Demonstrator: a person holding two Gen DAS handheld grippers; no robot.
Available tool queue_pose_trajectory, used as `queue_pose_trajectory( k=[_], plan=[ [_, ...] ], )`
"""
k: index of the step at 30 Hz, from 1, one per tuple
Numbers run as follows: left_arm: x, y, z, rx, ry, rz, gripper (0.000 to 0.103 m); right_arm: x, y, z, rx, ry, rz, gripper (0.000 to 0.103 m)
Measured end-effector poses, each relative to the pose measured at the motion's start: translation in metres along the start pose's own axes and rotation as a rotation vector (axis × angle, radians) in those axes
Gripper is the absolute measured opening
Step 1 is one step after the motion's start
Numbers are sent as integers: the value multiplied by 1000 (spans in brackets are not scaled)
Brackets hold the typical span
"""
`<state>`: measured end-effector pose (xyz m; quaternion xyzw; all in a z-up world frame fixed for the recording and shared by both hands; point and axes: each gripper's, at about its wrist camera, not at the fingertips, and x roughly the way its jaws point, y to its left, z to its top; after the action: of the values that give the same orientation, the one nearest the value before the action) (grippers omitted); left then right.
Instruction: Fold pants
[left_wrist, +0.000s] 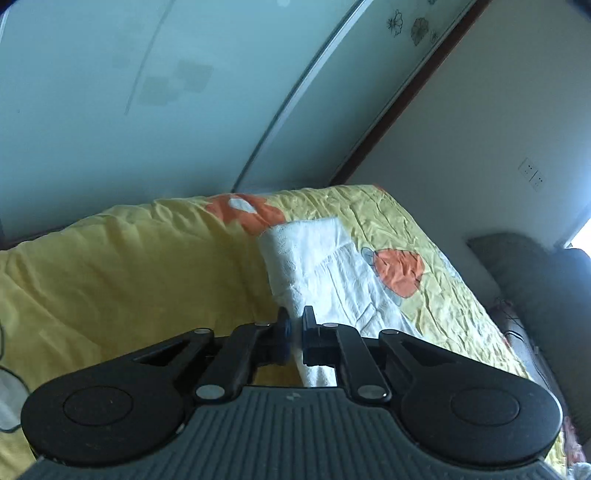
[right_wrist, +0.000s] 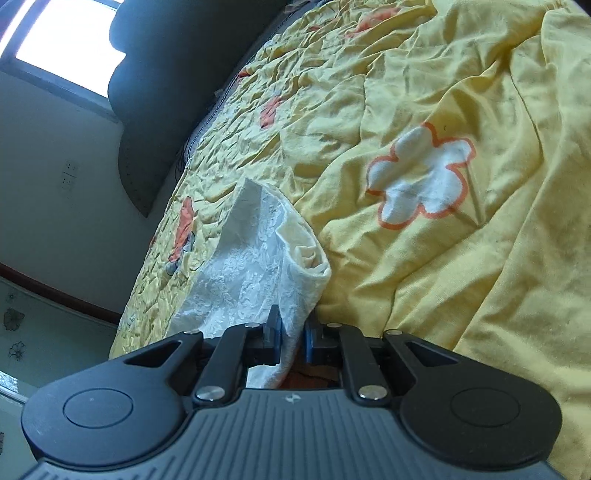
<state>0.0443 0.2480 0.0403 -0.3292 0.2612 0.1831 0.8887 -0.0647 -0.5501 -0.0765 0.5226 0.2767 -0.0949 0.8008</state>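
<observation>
Above bed (left_wrist: 110, 266), fingers (left_wrist: 284, 332) pinching pants (left_wrist: 314, 258)

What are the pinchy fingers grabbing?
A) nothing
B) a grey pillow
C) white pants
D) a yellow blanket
C: both views show white pants pinched between the fingers of the left gripper and of the right gripper, above the yellow blanket.

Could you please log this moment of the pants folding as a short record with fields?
garment: white pants, partly lifted off the bed
surface: yellow quilt with orange and white flower patches
left gripper: shut on the white fabric
right gripper: shut on a fold of the same fabric
background: grey cushion at the bed's edge, wall sockets
fold state: not yet laid flat
</observation>
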Motion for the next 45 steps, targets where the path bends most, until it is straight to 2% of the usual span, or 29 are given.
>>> queue_pose_trajectory(
  k=[3, 7, 8, 9, 10, 12, 14, 15, 17, 18, 20, 22, 23, 24, 25, 27, 28, 32, 36, 38, 43, 45],
  plan=[
    [17, 12, -5, -5, 57, 45, 11, 7, -9, -1, 20, 6, 17, 11],
    [27, 5, -18, 78, 43, 86, 11, 9, -10, -1, 41, 0, 31, 11],
    [28, 1, -20, 118, 39, 96, 15, 8, -13, 0, 57, 3, 43, 12],
    [28, -2, -21, 145, 37, 96, 24, 8, -17, 1, 85, 8, 59, 13],
    [27, -3, -21, 161, 40, 84, 26, 8, -22, 1, 118, 12, 76, 13],
    [23, -4, -19, 176, 31, 83, 42, 6, -30, 2, 172, 16, 106, 13],
    [10, -5, -18, 198, -16, 119, 58, 2, -30, 2, 171, 9, 105, 14],
    [0, -8, -18, 219, -55, 140, 61, -1, -28, 2, 150, 2, 90, 15],
    [-18, -18, -19, 275, -127, 149, 65, -11, -17, 2, 62, -34, 30, 18],
    [-25, -26, -20, 306, -165, 146, 68, -17, -8, 3, -3, -67, -31, 23],
    [-41, -42, -27, 366, -232, 122, 75, -28, 16, 1, -176, -170, -227, 27],
    [-51, -60, -36, 425, -273, 86, 81, -31, 51, -10, -455, -297, -466, 28],
    [-54, -72, -43, 459, -280, 56, 83, -30, 64, -15, -562, -338, -535, 28],
    [-56, -83, -50, 489, -276, 24, 84, -29, 72, -19, -625, -350, -555, 32],
    [-56, -93, -58, 517, -265, -8, 85, -28, 76, -19, -647, -328, -530, 36],
    [-52, -114, -75, 567, -225, -71, 85, -26, 77, -19, -638, -269, -463, 72],
    [-50, -124, -84, 581, -201, -95, 85, -23, 78, -19, -627, -251, -449, 75],
    [-47, -155, -118, 633, -114, -206, 85, -26, 62, -22, -524, -192, -394, 75],
    [-45, -177, -147, 706, -76, -279, 85, -30, 38, -24, -316, -106, -218, 75],
    [-44, -185, -156, 729, -57, -299, 85, -26, 32, -25, -251, -72, -167, 75],
    [-49, -197, -175, 763, -30, -336, 86, -7, 42, -29, -229, -30, -103, 78],
    [-49, -200, -178, 772, -18, -343, 86, 4, 49, -29, -233, -29, -86, 85]
  ],
)
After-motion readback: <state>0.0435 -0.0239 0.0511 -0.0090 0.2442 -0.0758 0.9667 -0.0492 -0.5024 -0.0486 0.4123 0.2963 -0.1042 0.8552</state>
